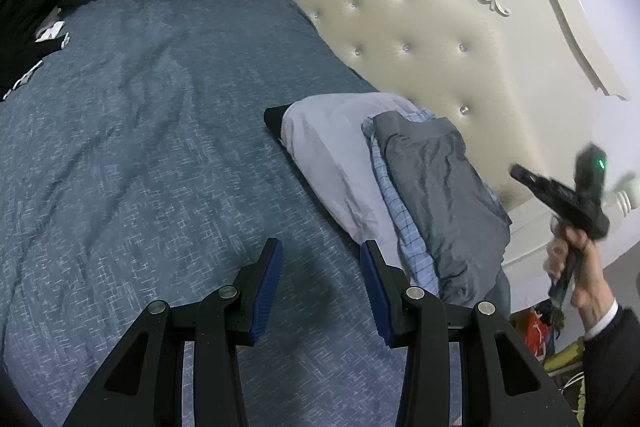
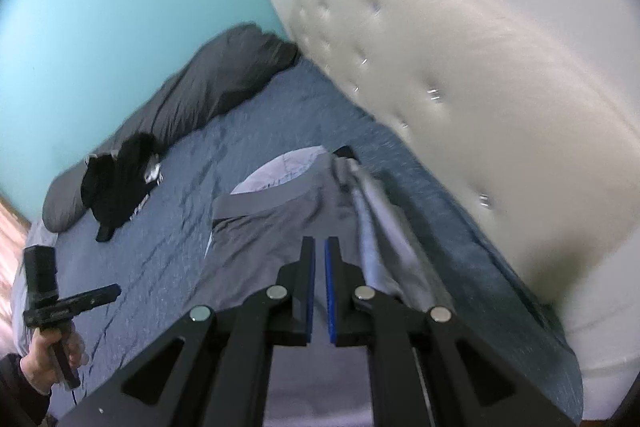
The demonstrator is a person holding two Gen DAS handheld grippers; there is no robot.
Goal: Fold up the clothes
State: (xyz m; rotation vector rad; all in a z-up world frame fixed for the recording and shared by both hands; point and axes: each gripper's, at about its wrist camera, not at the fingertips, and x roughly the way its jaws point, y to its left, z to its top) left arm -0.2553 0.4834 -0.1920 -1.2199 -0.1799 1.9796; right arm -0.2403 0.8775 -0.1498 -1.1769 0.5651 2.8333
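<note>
Across the blue bedspread (image 1: 140, 147), toward the far pillow, lies the black garment (image 2: 116, 187), crumpled in a heap and judged the next piece to fold. Lies ahead and to the left of the left claw (image 1: 320, 283), well apart from it, with only bare bedspread between. Long axis hard to read in the heap; seems to run roughly along the dark grey pillow (image 2: 192, 95) it leans against.

Left claw: parted about halfway, blue pads facing each other, nothing between them, hanging over bare bedding. Right claw (image 2: 319, 291): pads drawn nearly together with only a thin slit left, nothing gripped, pointing over the folded stack (image 1: 420, 171).

Stack sits just right of the left claw and near the cream tufted headboard (image 1: 420, 39): pale lilac piece lowest of the visible layers, checked blue cloth next, grey shorts on top, a black edge peeking out underneath. Looks finished and tidy.

Nearer hand for the black garment: the left, judging by both views; right hand (image 1: 576, 255) held off beyond the stack, at the bed's side.

Plenty of open bedspread in the middle for dragging the garment out flat. Limits: the headboard close on the right, the pillow and turquoise wall (image 2: 120, 7) behind the heap.
</note>
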